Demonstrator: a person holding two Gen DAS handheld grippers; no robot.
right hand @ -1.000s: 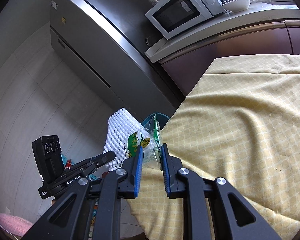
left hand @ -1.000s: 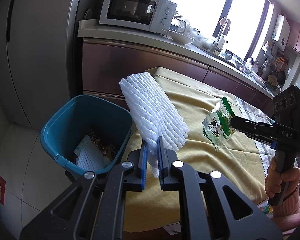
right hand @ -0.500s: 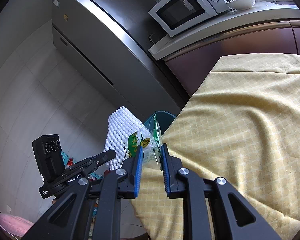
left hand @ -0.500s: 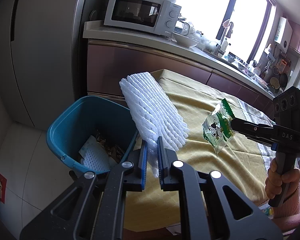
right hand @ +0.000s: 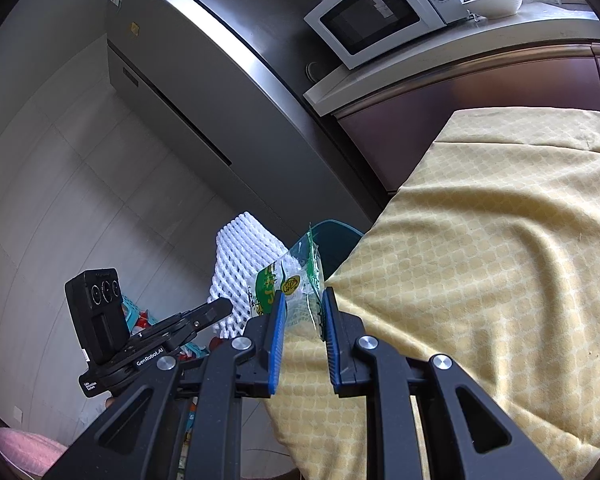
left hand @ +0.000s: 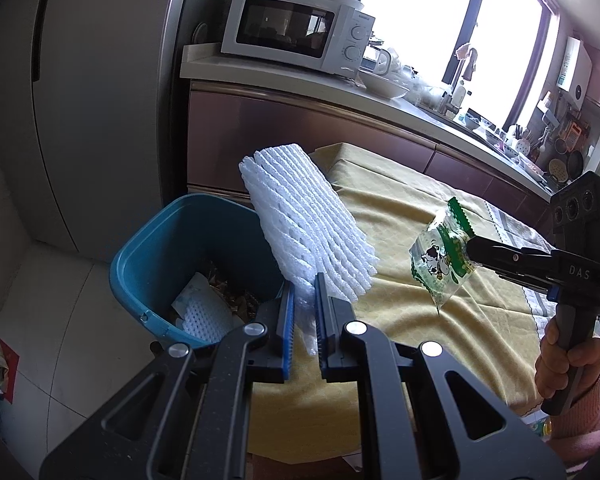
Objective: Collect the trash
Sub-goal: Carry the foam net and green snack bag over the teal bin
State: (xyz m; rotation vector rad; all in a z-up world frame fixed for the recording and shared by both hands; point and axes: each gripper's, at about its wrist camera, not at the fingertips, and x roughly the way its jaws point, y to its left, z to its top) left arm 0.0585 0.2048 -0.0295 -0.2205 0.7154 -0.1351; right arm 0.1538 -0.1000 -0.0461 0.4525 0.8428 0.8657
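Peering into the bin (left hand: 156,248), only the left wrist view shows trash inside.

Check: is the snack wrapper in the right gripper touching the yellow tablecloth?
Apart. Left wrist view shows the snack wrapper pinched by the right gripper, hanging above the yellow tablecloth.

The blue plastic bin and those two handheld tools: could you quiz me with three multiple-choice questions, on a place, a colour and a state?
1. Where is the blue plastic bin?
A on the counter
B on the floor beside the yellow-clothed table
C on the table

2. What colour is the printing on the clear snack wrapper?
A green
B red
C purple

3. What does the left tool hold?
A nothing
B a cup
C the white foam mesh sleeve

B: it stands on tiles at the table's edge.
A: green edges and lettering.
C: its pads pinch the sleeve.
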